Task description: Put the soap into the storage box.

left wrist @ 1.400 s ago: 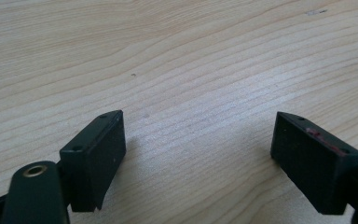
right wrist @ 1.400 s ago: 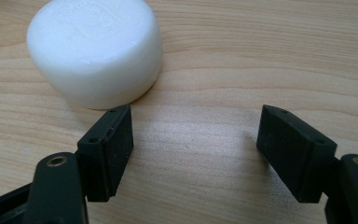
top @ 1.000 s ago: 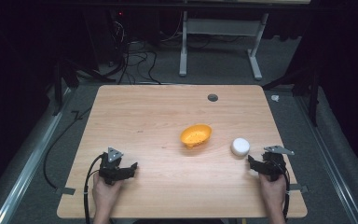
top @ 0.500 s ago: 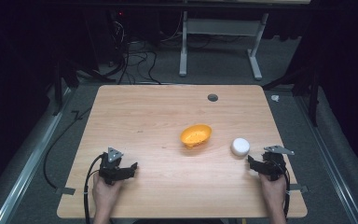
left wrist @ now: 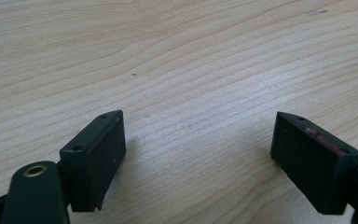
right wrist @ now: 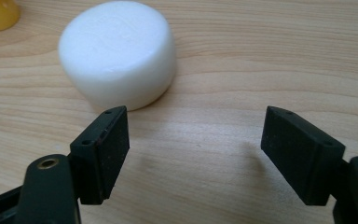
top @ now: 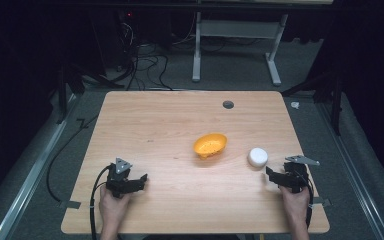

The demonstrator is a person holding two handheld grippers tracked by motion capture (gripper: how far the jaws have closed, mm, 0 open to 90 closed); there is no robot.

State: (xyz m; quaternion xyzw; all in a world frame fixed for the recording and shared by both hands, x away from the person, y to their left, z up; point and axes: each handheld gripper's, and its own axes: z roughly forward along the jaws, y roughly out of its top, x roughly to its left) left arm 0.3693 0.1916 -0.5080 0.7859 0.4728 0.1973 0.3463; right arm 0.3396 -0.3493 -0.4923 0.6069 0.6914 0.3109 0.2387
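Near the table's (top: 170, 125) right front edge, the right gripper (top: 276, 175) sits low, jaws spread wide and empty, with the white puck (top: 257, 157) just beyond its left jaw. Left of that, an orange bowl (top: 210, 145). Across the table, the left gripper (top: 136, 181) gapes over bare wood.

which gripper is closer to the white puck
Right. The right gripper sits open just short of the white puck, not touching; the left gripper is far across the table.
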